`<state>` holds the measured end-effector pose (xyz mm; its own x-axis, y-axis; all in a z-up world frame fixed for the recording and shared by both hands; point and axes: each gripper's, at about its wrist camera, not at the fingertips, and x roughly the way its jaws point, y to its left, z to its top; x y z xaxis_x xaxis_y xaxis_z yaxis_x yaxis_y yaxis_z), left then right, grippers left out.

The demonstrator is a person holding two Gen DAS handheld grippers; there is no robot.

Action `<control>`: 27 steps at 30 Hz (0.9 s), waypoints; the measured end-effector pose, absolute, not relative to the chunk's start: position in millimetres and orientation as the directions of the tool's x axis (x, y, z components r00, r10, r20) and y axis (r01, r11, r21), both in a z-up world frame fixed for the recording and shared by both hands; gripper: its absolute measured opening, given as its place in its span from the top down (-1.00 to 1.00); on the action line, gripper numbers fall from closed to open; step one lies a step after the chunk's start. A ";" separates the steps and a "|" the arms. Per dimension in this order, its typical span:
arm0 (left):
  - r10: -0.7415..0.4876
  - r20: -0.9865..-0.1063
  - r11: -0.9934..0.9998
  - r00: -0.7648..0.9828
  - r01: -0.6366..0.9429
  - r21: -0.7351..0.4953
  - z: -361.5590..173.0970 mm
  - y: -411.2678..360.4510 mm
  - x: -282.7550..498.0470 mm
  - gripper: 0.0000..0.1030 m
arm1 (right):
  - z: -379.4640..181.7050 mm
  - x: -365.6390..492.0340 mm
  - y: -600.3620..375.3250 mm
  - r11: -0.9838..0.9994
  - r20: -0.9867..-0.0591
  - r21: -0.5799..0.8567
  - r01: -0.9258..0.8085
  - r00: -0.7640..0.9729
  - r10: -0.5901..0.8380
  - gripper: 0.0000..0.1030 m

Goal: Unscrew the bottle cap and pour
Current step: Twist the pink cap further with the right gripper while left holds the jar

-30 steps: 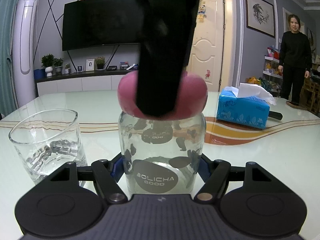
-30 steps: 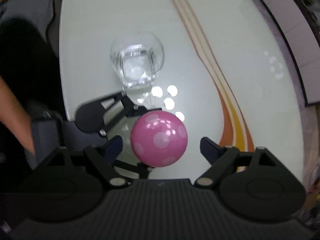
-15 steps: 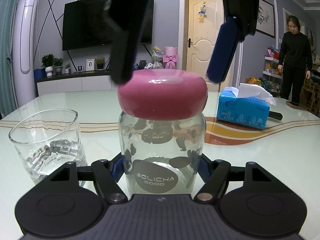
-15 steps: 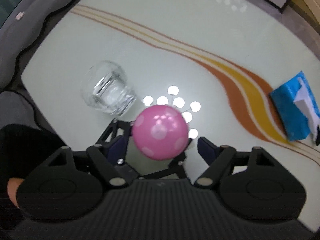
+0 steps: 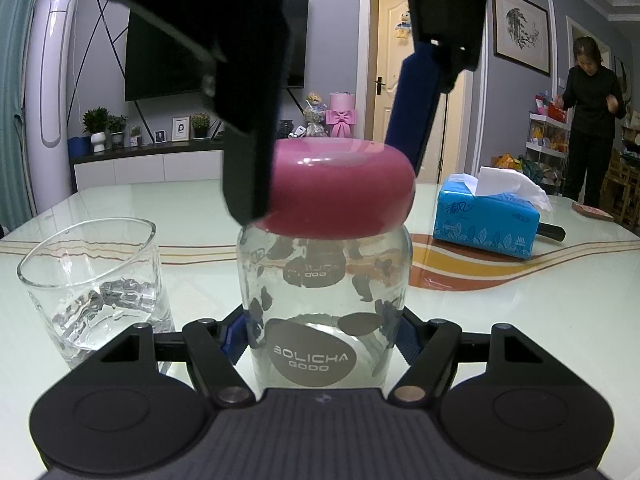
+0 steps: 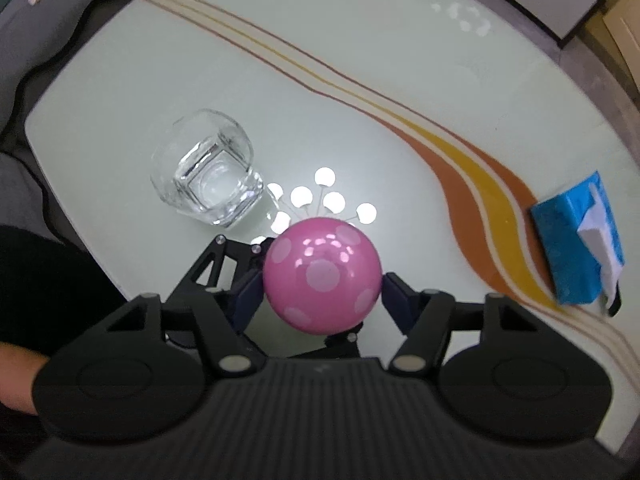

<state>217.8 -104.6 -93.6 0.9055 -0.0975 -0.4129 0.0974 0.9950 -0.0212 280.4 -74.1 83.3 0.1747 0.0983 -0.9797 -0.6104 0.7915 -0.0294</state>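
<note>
Left wrist view: the left gripper [image 5: 322,332] clasps the lower body of the clear bottle [image 5: 324,308], its blue pads pressed against the glass at 9 and 3 o'clock of the bottle. The bottle stands upright on the glossy table [image 5: 520,304], and the pink cap [image 5: 338,188] sits on its neck, so the unscrewing step is in hand. From above, the right gripper's fingers [image 5: 412,120] straddle the cap, one at 10 o'clock and one at 2 o'clock. An empty-looking drinking glass [image 5: 90,280] stands at 9 o'clock of the bottle, near but apart. A blue tissue pack [image 5: 486,222] lies at 2 o'clock, well apart. Behind are a wall television [image 5: 168,60], a white door [image 5: 384,92] and a standing person [image 5: 588,120].

Right wrist view: looking straight down, the right gripper [image 6: 322,290] brackets the dotted cap [image 6: 322,276]; its pads sit at the cap's 9 and 3 o'clock, seemingly touching, though a firm clamp cannot be confirmed. The glass [image 6: 206,168] lies at 10 o'clock, the tissue pack [image 6: 576,244] at 3 o'clock. The pale table [image 6: 360,40] carries an orange stripe and lamp reflections.

The next move likely calls for a firm squeeze on the smooth, rounded cap, then a twist while the left gripper resists. The cap could slip.
</note>
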 end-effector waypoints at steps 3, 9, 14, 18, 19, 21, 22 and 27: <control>-0.097 -0.413 0.995 0.906 0.097 -0.022 -94.7 -104.4 217.5 -0.42 | 83.4 280.0 -72.5 0.759 -0.980 -0.047 -0.650 0.176 0.090 -0.25; -0.096 -0.413 0.995 0.906 0.095 -0.023 -95.0 -104.8 218.2 -0.41 | 83.3 278.3 -65.2 0.638 -0.984 -0.076 -0.767 0.160 0.076 -0.25; -0.092 -0.413 0.996 0.906 0.089 -0.026 -95.2 -104.5 219.0 -0.41 | 82.8 274.6 -58.7 0.473 -0.987 -0.090 -0.876 0.143 0.076 -0.25; -0.092 -0.414 0.996 0.905 0.091 -0.022 -95.2 -105.6 219.8 -0.42 | 82.6 274.9 -56.6 0.371 -0.991 -0.085 -0.925 0.116 0.063 -0.25; -0.092 -0.414 0.996 0.905 0.091 -0.021 -95.3 -105.5 219.7 -0.42 | 82.4 273.9 -55.4 0.344 -0.992 -0.088 -0.935 0.114 0.056 -0.25; -0.090 -0.416 0.996 0.905 0.090 -0.019 -95.9 -117.2 223.1 -0.42 | 82.2 273.6 -52.5 0.315 -0.993 -0.089 -0.945 0.109 0.048 -0.25; -0.090 -0.416 0.996 0.905 0.090 -0.020 -96.1 -118.3 223.1 -0.42 | 82.3 273.9 -50.8 0.306 -0.993 -0.089 -0.948 0.107 0.043 -0.25; -0.090 -0.416 0.996 0.905 0.088 -0.024 -96.8 -123.2 221.1 -0.42 | 82.8 273.6 -46.6 0.302 -0.993 -0.098 -0.948 0.112 0.029 -0.29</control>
<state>221.1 -123.2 -96.8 0.9048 -0.0902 -0.4161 0.0881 0.9958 -0.0242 273.6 -46.6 82.8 0.1118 0.0291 -0.9933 -0.9482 0.3022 -0.0979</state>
